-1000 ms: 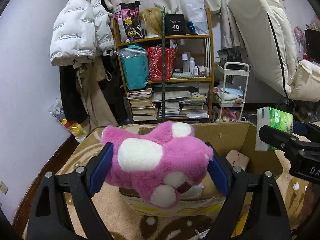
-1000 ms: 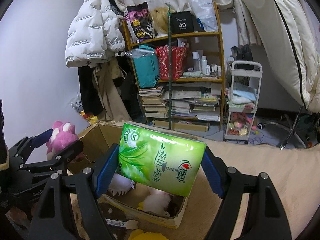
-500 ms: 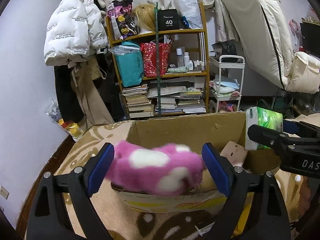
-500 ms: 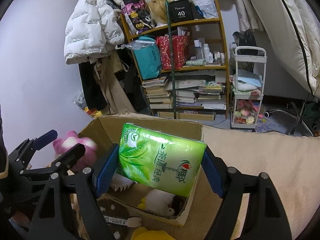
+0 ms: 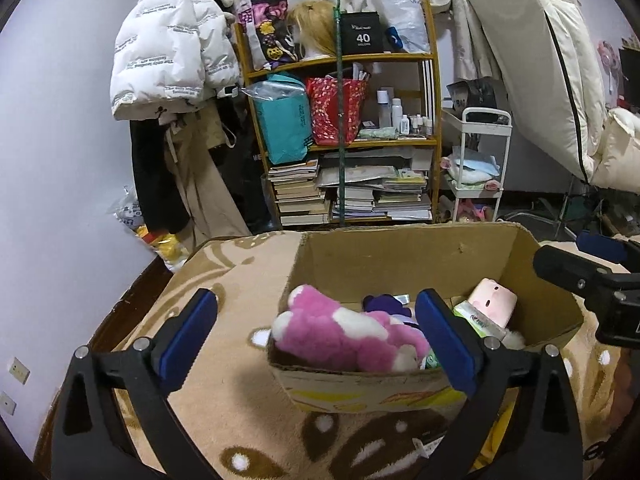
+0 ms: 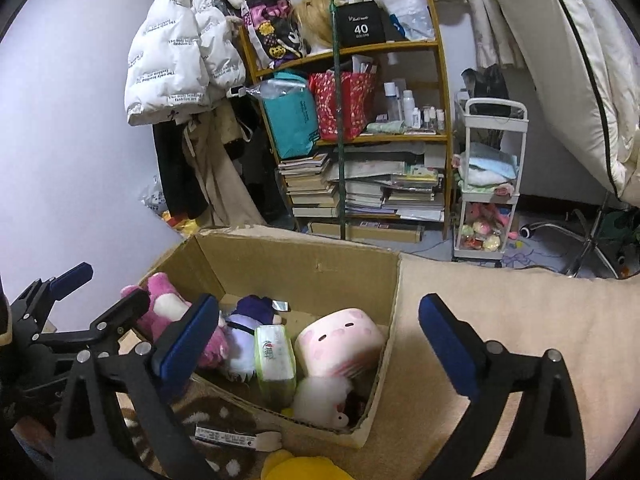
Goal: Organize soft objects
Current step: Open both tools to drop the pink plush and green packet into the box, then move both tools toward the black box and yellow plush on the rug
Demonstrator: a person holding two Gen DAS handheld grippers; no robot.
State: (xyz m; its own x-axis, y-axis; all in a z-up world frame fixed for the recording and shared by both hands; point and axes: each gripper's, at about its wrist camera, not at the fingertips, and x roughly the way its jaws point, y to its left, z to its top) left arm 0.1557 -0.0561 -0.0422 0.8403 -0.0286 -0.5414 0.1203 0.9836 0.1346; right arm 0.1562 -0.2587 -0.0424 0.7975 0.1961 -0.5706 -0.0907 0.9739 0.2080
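Observation:
A cardboard box (image 5: pixel 404 256) (image 6: pixel 304 260) stands on a brown patterned blanket. The pink and white plush (image 5: pixel 348 340) (image 6: pixel 168 308) lies inside at its left end. The green tissue pack (image 6: pixel 274 360) (image 5: pixel 478 320) lies in the middle of the box, beside a purple plush (image 6: pixel 248 320) and a pink block-shaped plush (image 6: pixel 340 340). My left gripper (image 5: pixel 316 344) is open and empty at the box's near wall. My right gripper (image 6: pixel 320 344) is open and empty above the box's right half.
A white fluffy toy (image 6: pixel 320 396) lies in the box's near corner. A yellow soft item (image 6: pixel 304 468) lies on the blanket in front of the box. A bookshelf (image 5: pixel 344 140), a white cart (image 5: pixel 476 160) and hanging coats (image 5: pixel 172 60) stand behind.
My left gripper opened and the pink plush dropped into the box. My right gripper opened and the green tissue pack fell into the box.

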